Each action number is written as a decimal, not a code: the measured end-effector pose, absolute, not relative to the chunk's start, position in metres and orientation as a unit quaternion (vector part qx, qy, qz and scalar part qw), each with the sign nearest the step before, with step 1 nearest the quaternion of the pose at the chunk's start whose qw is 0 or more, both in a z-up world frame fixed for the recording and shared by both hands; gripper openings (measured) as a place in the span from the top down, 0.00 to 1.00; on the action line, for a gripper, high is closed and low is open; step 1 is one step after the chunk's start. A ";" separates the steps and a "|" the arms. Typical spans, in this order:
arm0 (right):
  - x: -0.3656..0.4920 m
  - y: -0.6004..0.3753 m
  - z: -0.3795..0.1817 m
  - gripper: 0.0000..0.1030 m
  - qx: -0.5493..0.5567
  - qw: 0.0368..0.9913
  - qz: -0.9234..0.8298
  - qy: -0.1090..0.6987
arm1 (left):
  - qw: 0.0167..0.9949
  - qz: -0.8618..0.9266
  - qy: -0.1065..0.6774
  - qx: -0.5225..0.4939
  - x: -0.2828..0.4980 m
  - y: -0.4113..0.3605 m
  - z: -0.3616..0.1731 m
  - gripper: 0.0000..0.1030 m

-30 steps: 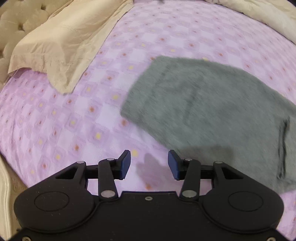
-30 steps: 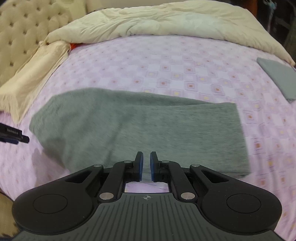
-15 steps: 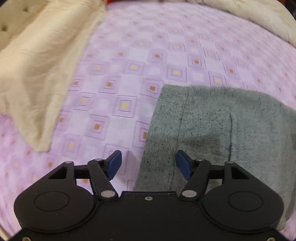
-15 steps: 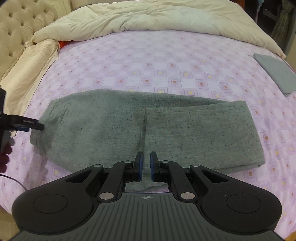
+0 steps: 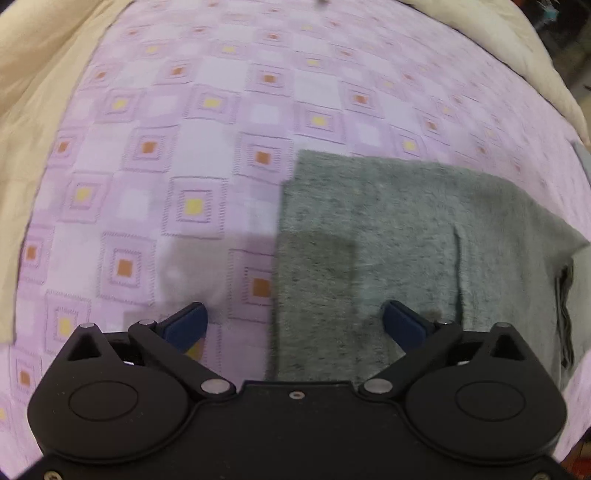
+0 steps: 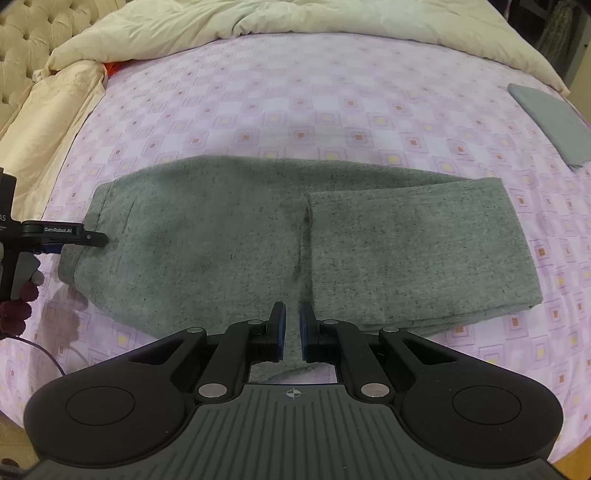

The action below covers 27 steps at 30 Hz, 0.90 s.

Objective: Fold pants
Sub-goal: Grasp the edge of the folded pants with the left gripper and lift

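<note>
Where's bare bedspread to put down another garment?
Widest free patch: purple bedspread between the grey pants and the cream duvet. Narrower strip between the pants' waistband and the pillow, where the left tool works. Right side holds a folded grey cloth.

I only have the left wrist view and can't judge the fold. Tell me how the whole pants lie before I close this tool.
Observer: The pants lie lengthwise across the purple bedspread. The leg end is folded back, and its edge reaches about the middle.
Operator: Report the right tool.
Observer: The right tool hovers over the pants' near edge at mid-length, jaws almost closed with a narrow gap.
Operator: Say where my tool sits.
Observer: The left tool is at the waistband end, opposite the fold, with its tip over the cloth.
</note>
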State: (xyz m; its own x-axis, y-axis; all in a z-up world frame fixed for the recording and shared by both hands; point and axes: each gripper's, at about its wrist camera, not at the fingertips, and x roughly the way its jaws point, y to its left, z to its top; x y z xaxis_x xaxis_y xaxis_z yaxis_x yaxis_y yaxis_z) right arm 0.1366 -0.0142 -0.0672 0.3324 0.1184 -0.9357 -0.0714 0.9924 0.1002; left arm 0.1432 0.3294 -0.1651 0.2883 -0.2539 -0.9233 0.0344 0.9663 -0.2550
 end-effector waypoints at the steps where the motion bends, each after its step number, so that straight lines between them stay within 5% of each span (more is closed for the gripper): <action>1: 0.137 -0.012 -0.068 0.92 0.020 0.815 0.059 0.576 | 0.796 -0.100 0.589 -0.099 0.145 0.328 -0.164 0.02; 6: 0.141 -0.001 -0.070 0.92 0.021 0.812 0.068 0.580 | 0.754 -0.179 0.592 -0.223 0.156 0.327 -0.168 0.03; 12: 0.142 0.004 -0.066 0.92 0.019 0.813 0.086 0.575 | 0.760 -0.156 0.584 -0.238 0.158 0.320 -0.169 0.04; 13: 0.143 0.004 -0.066 0.92 0.018 0.814 0.087 0.574 | 0.761 -0.144 0.586 -0.236 0.158 0.321 -0.167 0.19; 14: 0.143 0.003 -0.066 0.92 0.016 0.815 0.087 0.572 | 0.766 -0.126 0.589 -0.224 0.159 0.322 -0.164 0.48; 15: 0.144 0.001 -0.067 0.92 0.015 0.816 0.085 0.572 | 0.769 -0.105 0.596 -0.205 0.160 0.324 -0.161 0.62; 17: 0.145 -0.005 -0.071 0.92 0.015 0.817 0.079 0.571 | 0.762 -0.092 0.601 -0.223 0.161 0.332 -0.155 0.73; 27: 0.192 -0.032 -0.104 0.92 -0.031 0.837 0.057 0.544 | 0.800 -0.039 0.572 -0.179 0.149 0.297 -0.095 0.78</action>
State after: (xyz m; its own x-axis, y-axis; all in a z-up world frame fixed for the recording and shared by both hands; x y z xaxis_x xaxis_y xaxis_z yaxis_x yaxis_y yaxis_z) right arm 0.1917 -0.0317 -0.1036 0.4026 0.0614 -0.9133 -0.1297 0.9915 0.0095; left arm 0.1494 0.2969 -0.0950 0.3433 -0.2668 -0.9005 -0.1422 0.9330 -0.3306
